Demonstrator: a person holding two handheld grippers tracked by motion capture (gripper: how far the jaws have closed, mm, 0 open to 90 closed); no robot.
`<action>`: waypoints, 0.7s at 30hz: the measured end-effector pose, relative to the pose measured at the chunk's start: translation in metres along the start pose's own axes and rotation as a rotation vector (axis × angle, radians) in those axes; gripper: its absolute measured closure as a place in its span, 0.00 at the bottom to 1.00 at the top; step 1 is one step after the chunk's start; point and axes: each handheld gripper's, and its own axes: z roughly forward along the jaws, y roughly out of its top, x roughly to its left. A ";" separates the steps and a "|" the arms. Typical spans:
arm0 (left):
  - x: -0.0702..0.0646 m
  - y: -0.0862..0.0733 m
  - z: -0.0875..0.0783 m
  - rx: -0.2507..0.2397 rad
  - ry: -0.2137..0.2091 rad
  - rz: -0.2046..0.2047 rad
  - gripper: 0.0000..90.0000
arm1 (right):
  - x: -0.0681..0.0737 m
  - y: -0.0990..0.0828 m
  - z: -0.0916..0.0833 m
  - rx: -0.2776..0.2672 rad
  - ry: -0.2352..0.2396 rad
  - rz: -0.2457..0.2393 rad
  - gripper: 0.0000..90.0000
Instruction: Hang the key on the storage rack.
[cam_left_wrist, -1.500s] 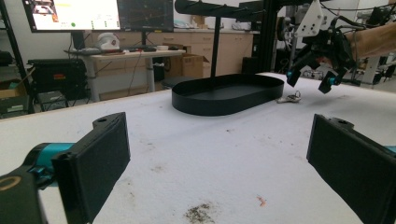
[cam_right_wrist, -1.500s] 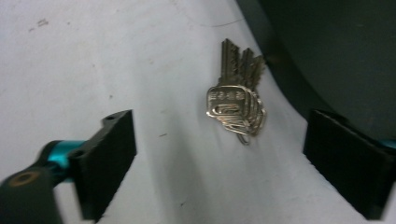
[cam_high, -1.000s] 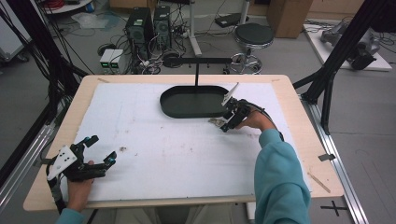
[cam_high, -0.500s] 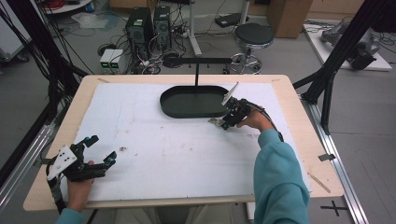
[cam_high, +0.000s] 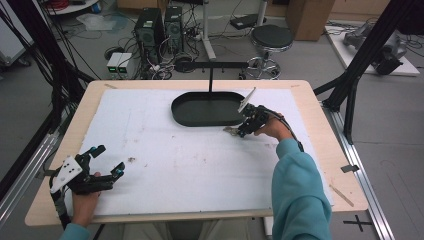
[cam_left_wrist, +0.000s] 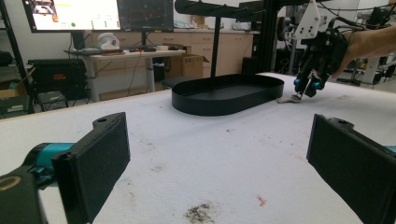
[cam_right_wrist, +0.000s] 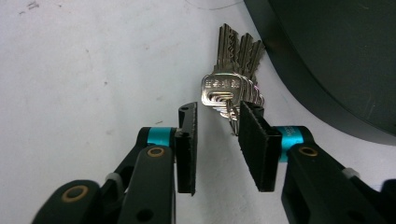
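Closing on keys beside tray, far edge: right gripper narrowing, pads apparently not yet pressing | left gripper wide, idle near corner.

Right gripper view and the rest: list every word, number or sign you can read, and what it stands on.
Top key of the bunch of keys: stamped characters, too blurred to read.
Left monitor: coloured screen text, too small to read.
Right monitor: dark screen with lines, unreadable.
Black tray, white table cover: no lettering.
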 end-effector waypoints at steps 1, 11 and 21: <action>0.000 0.000 0.000 0.000 0.001 0.000 0.07 | 0.000 0.001 0.000 0.007 -0.005 -0.008 0.80; 0.000 0.000 0.000 0.000 0.000 0.000 0.07 | 0.000 0.003 0.001 0.015 -0.038 -0.035 0.89; 0.000 0.000 0.000 0.000 0.000 0.000 0.07 | 0.001 0.003 0.001 0.021 -0.045 -0.035 0.93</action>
